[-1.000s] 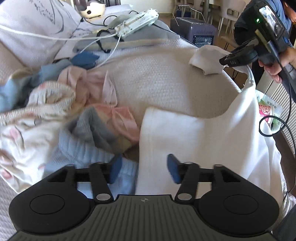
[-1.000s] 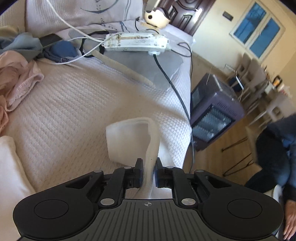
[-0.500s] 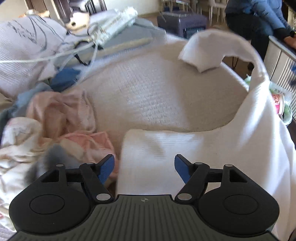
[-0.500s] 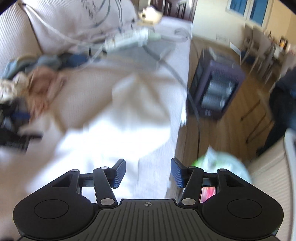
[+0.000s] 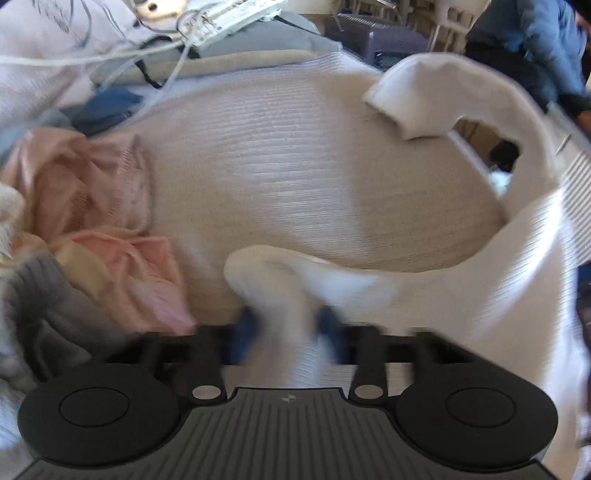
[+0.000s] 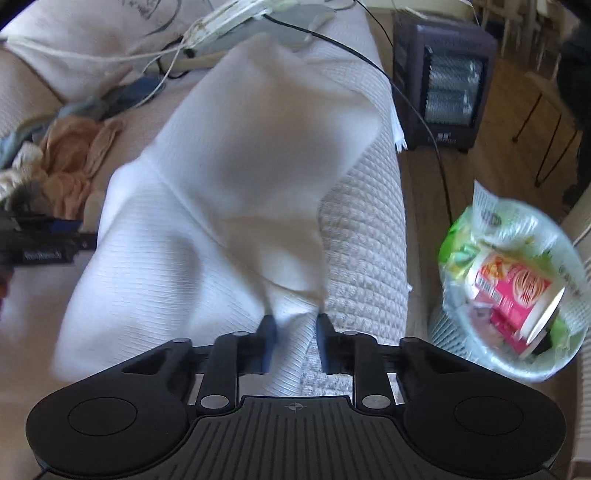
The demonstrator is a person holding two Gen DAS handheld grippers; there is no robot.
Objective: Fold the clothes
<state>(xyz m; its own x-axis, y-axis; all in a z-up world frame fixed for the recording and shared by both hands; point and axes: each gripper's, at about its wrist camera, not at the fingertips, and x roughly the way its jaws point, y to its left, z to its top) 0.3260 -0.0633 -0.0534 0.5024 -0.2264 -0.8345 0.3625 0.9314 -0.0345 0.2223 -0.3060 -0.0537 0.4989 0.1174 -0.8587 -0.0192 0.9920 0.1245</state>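
Both grippers have white cloth between their blue pads. Left gripper (image 5: 286, 330) is blurred by motion, but its 2 pads sit close on either side of a bunched fold of the white garment (image 5: 480, 295), so it appears clamped on the cloth. Right gripper (image 6: 293, 341) has its pads narrowed around a near edge of the same white garment (image 6: 229, 184); the cloth passes between them, though a small gap on each side makes it hard to say how firmly it is pinched.

In the left wrist view the garment rises from the near centre, sweeps up the right side and curls over at the far right into a hanging sleeve end (image 5: 410, 99). It lies on a cream textured bed cover (image 5: 295, 155). A heap of pink clothes (image 5: 96, 206) sits to the left, with a grey knit piece (image 5: 44, 306) nearer. At the far edge lie a white power strip (image 5: 236, 14) with tangled cables and a dark blue cloth (image 5: 107, 110).

In the right wrist view the garment spreads wide across the bed, reaching far toward the power strip (image 6: 236, 18). The left gripper (image 6: 48, 240) shows at the garment's left edge. Off the bed's right side stand an electric heater (image 6: 443, 85) on the wooden floor and, nearer, a bin lined with clear plastic (image 6: 517, 284) holding packaging.
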